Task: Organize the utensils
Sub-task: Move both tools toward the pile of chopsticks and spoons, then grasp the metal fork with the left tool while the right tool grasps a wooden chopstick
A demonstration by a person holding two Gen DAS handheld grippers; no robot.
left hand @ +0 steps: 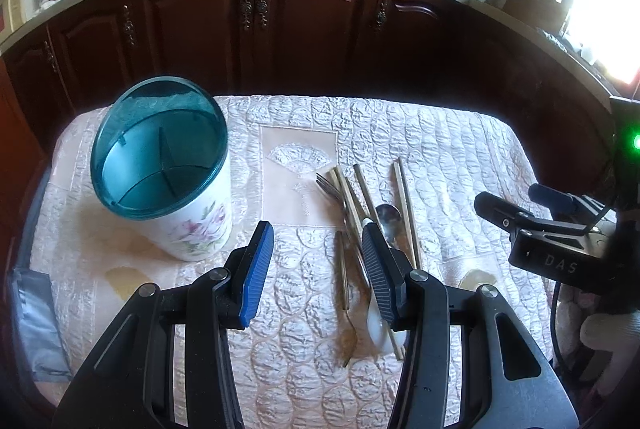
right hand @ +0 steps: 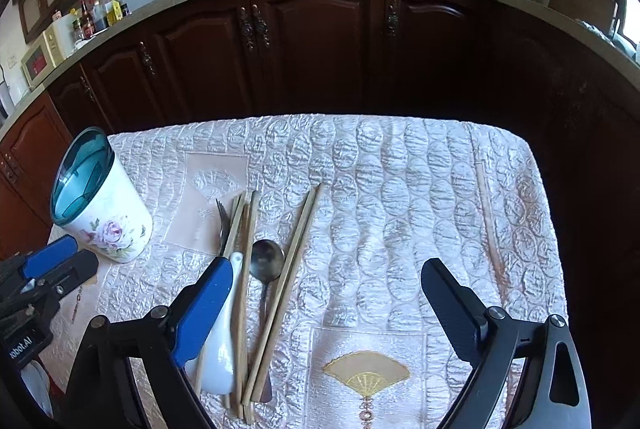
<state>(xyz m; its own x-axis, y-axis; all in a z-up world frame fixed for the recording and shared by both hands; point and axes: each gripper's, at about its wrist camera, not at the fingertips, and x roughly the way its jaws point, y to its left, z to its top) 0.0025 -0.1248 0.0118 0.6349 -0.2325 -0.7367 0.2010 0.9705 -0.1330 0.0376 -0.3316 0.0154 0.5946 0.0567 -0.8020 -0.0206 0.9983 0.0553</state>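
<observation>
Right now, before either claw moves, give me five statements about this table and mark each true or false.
1. The holder stands upright with no utensils in it. True.
2. The left claw grips a chopstick. False: it is open and holds nothing.
3. The metal spoon lies between chopsticks. True.
4. The fork stands in the holder. False: it lies on the cloth.
5. The right claw is open. True.

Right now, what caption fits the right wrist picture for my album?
Open right gripper above chopsticks, spoons and a fork, beside an empty floral utensil holder.
</observation>
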